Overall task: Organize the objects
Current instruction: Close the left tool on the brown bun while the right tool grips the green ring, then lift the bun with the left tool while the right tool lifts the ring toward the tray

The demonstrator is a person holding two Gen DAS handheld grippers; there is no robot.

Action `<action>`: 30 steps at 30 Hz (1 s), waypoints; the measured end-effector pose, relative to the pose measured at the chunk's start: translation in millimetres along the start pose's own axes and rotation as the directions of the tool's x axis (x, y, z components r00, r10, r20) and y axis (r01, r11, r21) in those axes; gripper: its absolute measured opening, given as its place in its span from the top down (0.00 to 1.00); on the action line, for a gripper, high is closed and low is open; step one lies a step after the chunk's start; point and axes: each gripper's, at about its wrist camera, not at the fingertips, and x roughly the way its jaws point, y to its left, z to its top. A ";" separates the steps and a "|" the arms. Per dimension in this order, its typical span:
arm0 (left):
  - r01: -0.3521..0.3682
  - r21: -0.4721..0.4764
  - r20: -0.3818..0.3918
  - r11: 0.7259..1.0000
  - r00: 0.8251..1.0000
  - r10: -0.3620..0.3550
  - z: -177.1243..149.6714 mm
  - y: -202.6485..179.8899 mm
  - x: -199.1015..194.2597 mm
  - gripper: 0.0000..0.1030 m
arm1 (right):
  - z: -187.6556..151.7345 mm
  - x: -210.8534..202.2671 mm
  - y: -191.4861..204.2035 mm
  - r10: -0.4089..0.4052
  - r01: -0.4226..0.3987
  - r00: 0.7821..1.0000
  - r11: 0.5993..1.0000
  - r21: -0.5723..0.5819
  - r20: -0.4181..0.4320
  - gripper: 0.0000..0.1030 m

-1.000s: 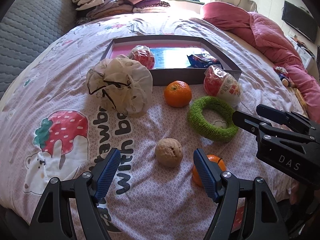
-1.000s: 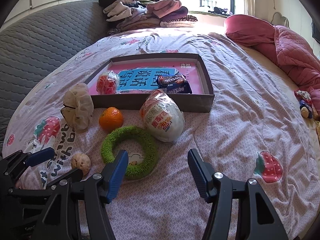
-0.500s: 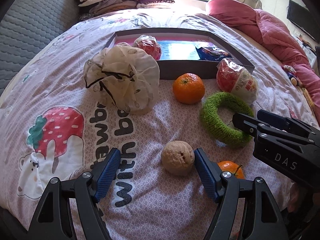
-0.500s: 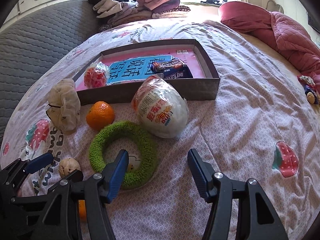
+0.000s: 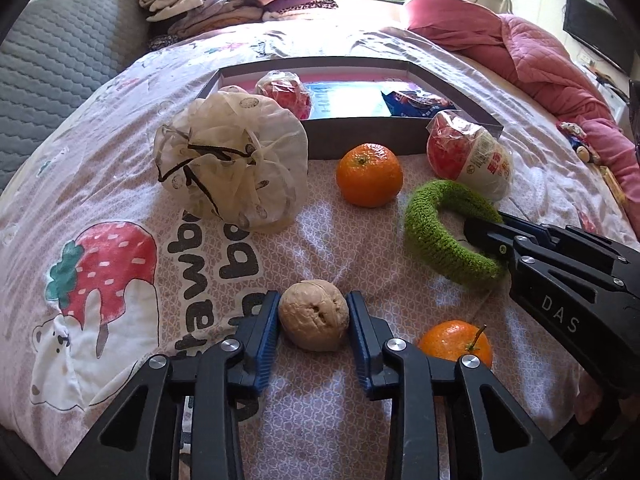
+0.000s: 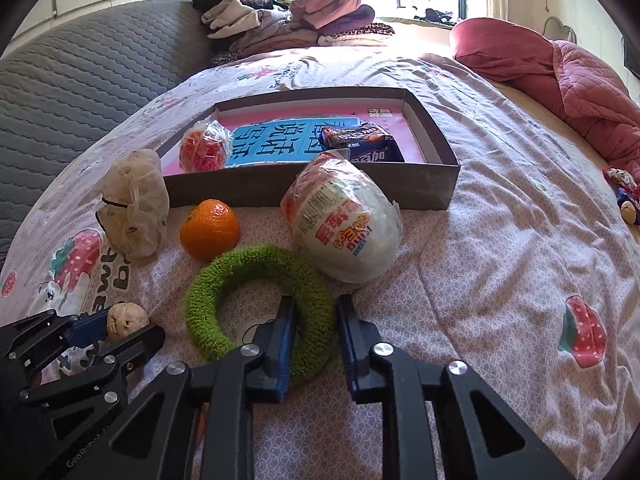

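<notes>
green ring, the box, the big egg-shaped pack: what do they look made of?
Green ring: looks like knitted or terry yarn, with a fuzzy looped matte surface; its core is unseen. Box: seems to be cardboard, with thin, stiff, straight walls, matte grey-brown outside and a printed pink liner. Egg-shaped pack: clear, crinkly plastic film with glossy highlights over a white printed shell, probably plastic.

Left gripper [image 5: 313,322] pitched steeply downward, jaws closing, something between them; right gripper [image 6: 316,330] likewise angled down, jaws clamped tight on something.
</notes>
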 end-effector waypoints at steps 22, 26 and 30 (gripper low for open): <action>0.018 -0.038 0.148 0.999 0.989 -0.012 3.1 12.2 -32.4 0.67 | 0.9 -39.2 -6.5 0.097 -0.101 0.984 0.995 0.016 0.148 0.87; 0.014 -0.033 0.171 0.999 0.985 -0.008 5.0 11.4 -38.8 0.67 | 3.9 -45.4 -4.3 0.099 -0.101 0.980 0.995 0.002 0.173 0.87; 0.018 -0.036 0.187 0.999 0.982 -0.011 5.7 11.0 -43.7 0.67 | 4.4 -50.4 -2.1 0.103 -0.103 0.976 0.995 -0.009 0.194 0.87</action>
